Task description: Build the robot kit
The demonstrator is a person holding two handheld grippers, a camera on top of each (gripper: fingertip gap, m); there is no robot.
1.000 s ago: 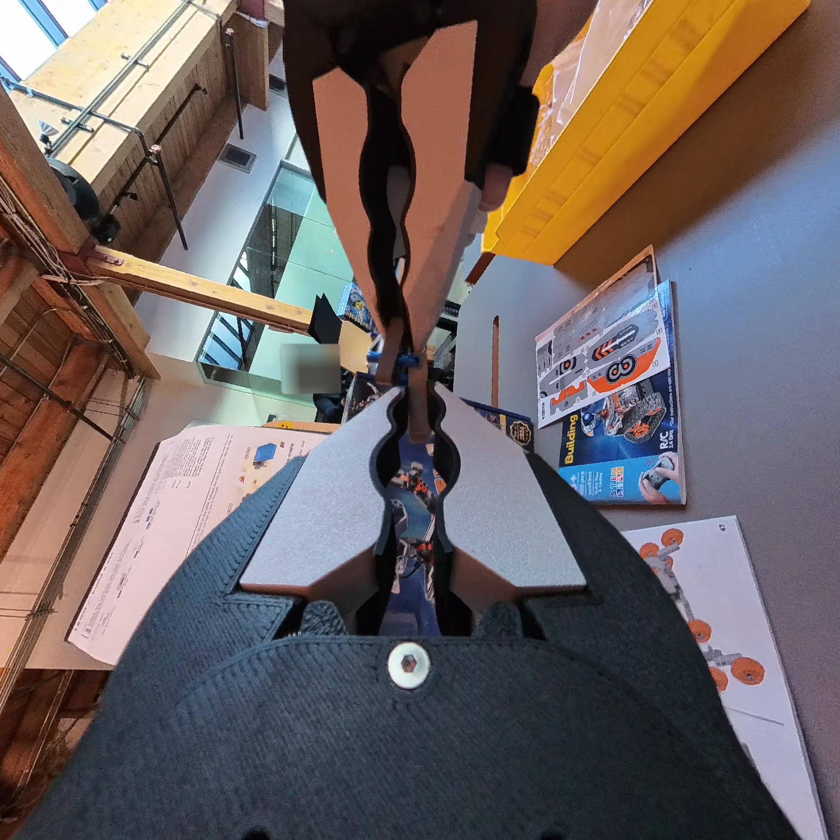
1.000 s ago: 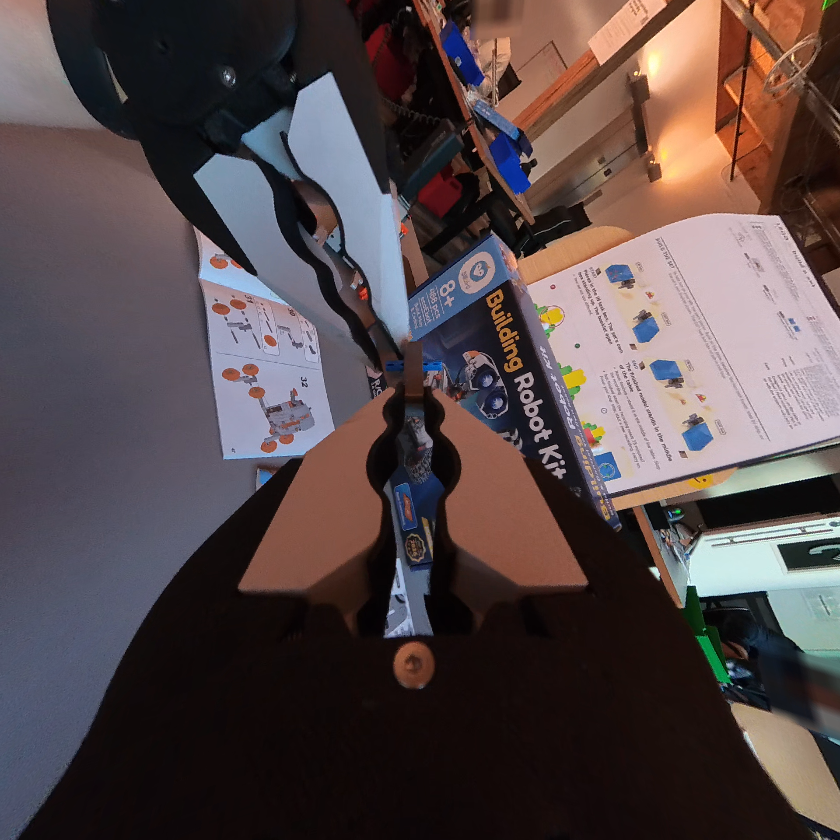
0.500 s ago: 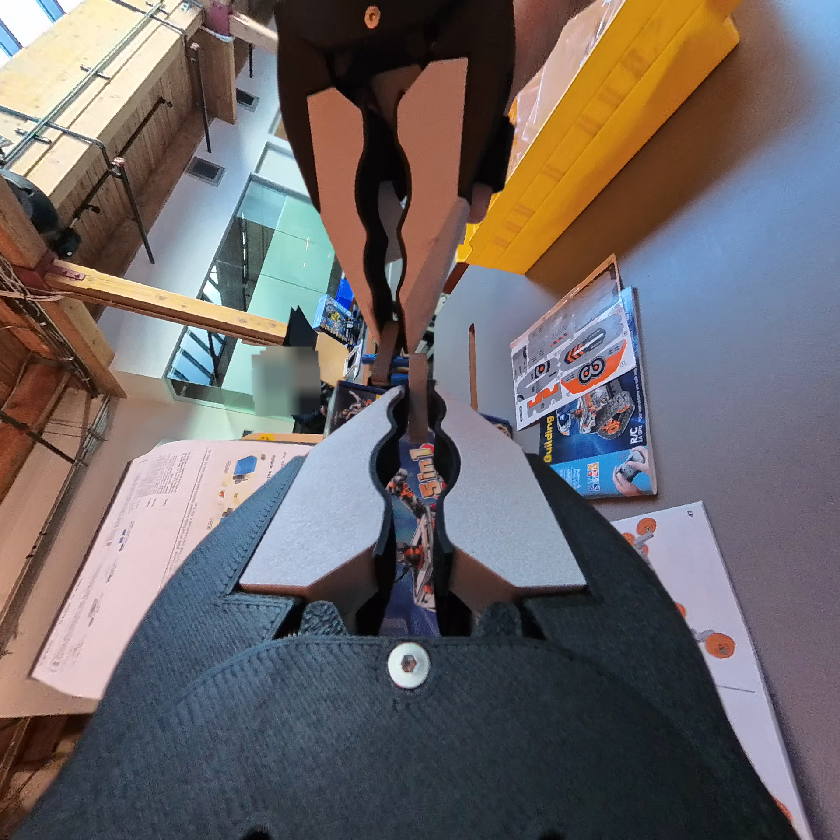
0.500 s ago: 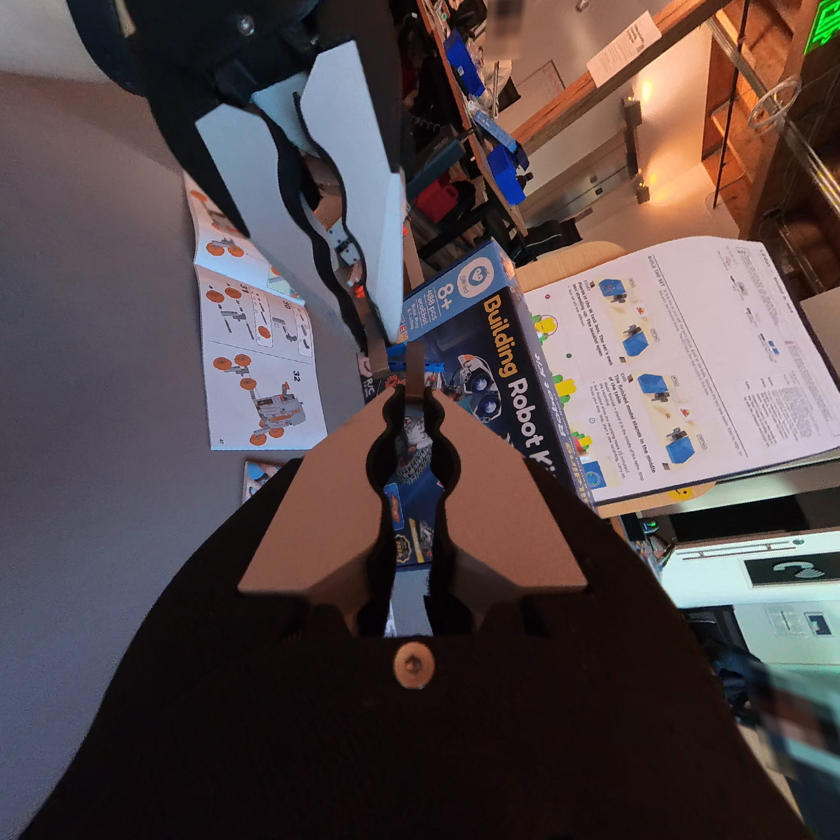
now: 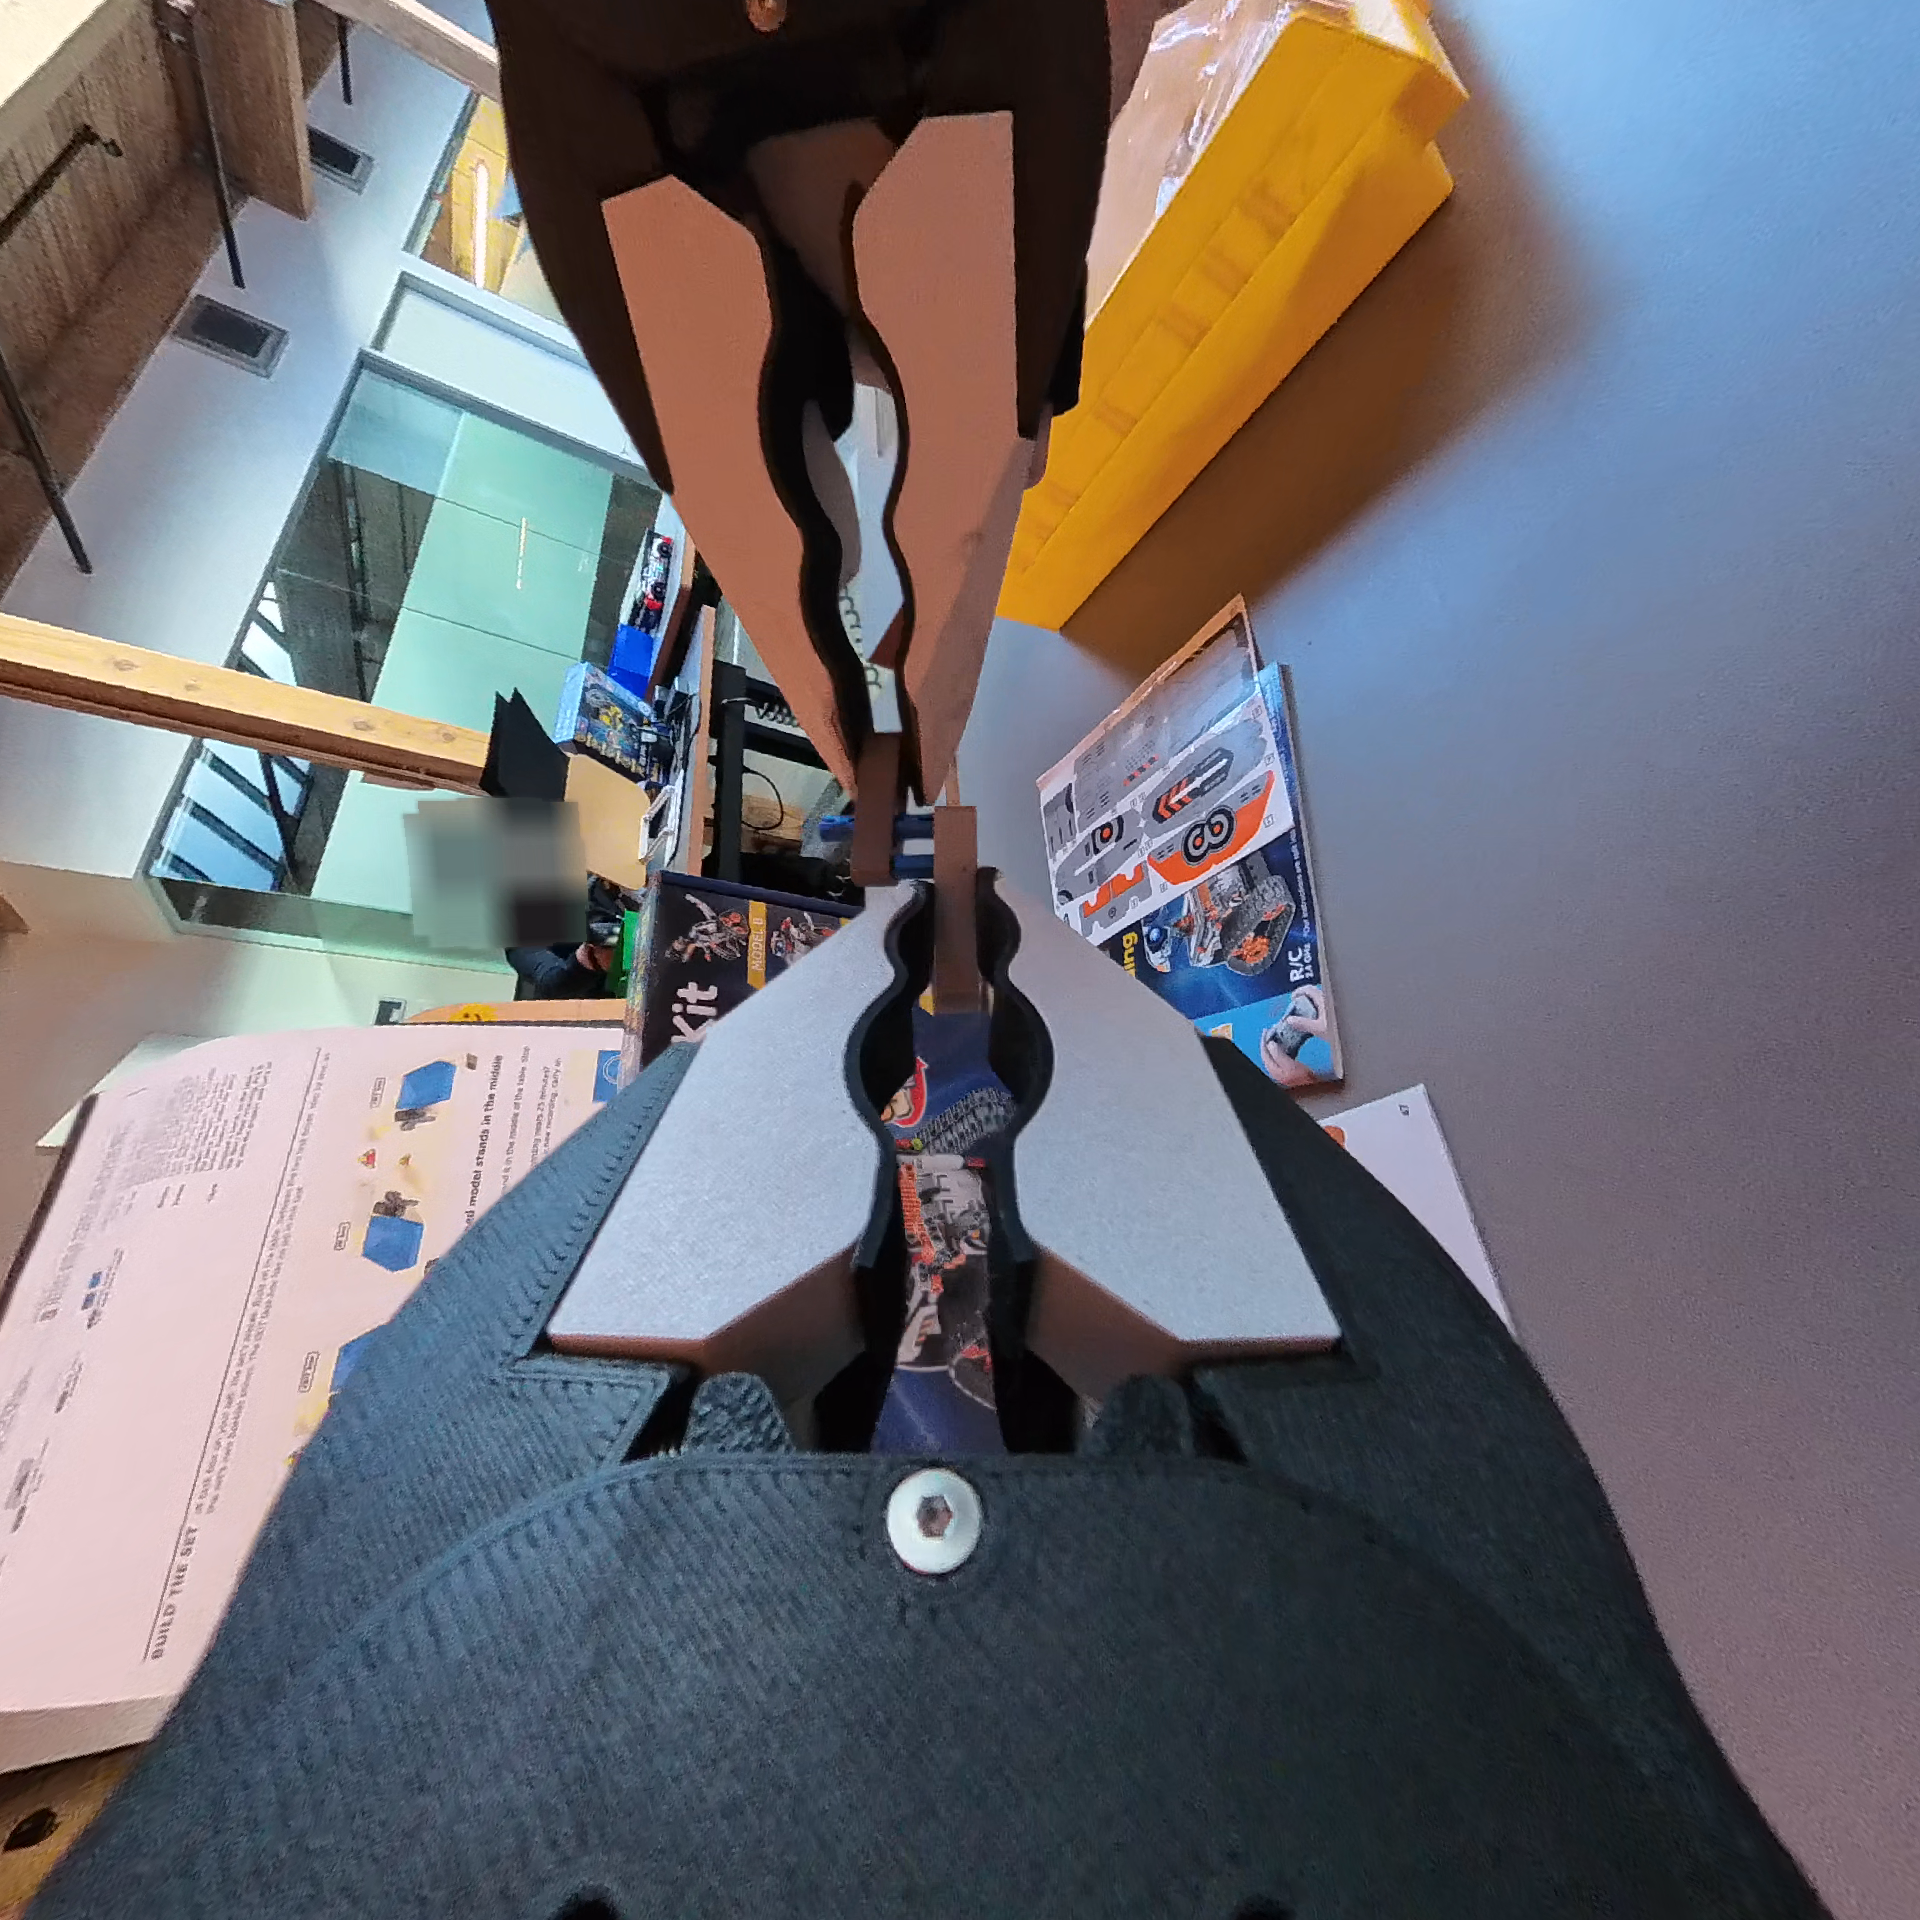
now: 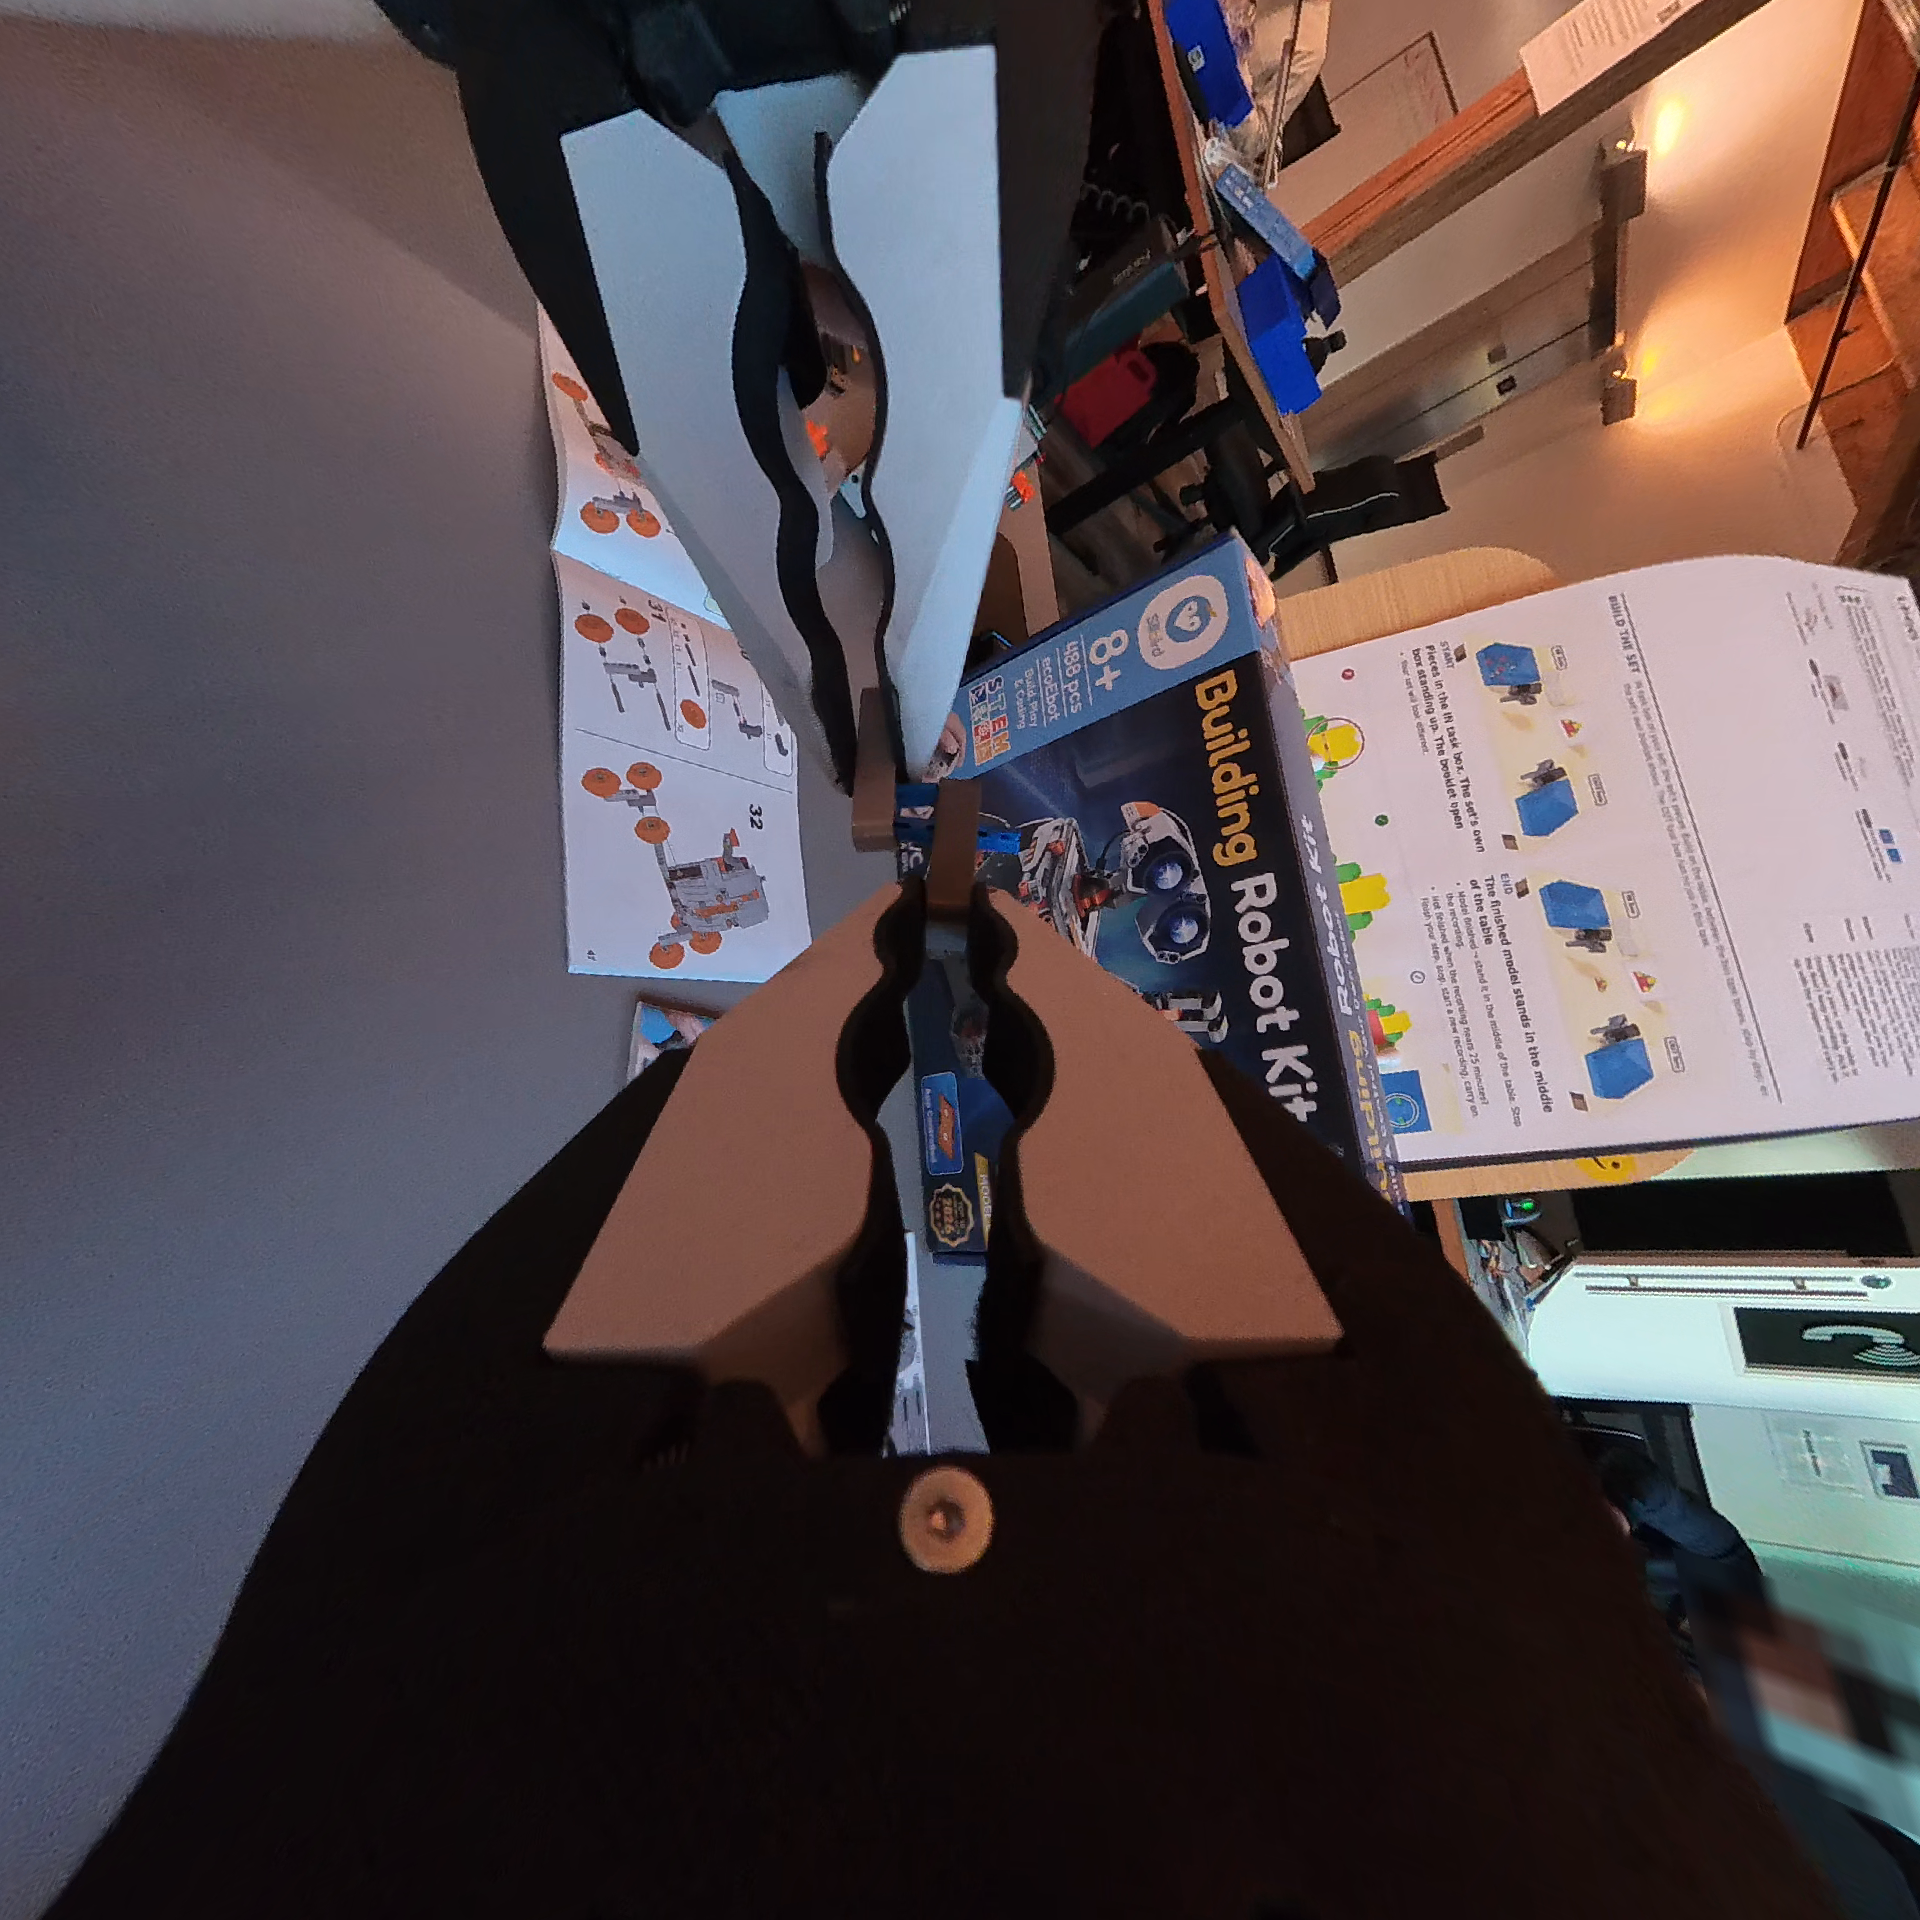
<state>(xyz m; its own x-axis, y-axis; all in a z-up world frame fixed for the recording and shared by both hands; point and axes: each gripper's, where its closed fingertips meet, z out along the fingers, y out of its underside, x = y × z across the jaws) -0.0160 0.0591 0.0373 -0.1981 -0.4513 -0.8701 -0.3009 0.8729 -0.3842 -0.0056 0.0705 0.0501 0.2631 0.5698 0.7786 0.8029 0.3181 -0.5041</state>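
Observation:
My left gripper (image 5: 952, 868) and right gripper (image 6: 952, 854) meet tip to tip above the grey table (image 5: 1662, 935). Both are shut. A small blue building piece (image 5: 912, 840) is pinched between their tips, and it also shows in the right wrist view (image 6: 914, 802). I cannot tell whether it is one piece or two joined pieces. The right gripper (image 5: 878, 821) reaches down from the top of the left wrist view. The left gripper (image 6: 878, 795) does the same in the right wrist view.
A blue robot kit box (image 6: 1174, 883) lies under the grippers. An open instruction booklet (image 6: 675, 810) and a sticker sheet on a booklet (image 5: 1195, 862) lie on the table. Yellow bins (image 5: 1247, 343) stand at the far side. A printed sheet (image 6: 1610, 862) lies beside the box. My left and right fingertips are right by each other.
Both grippers stay shut and tip to tip on the blue piece. They have tilted and drifted together a little, so the background has shifted and the facing gripper looks larger.

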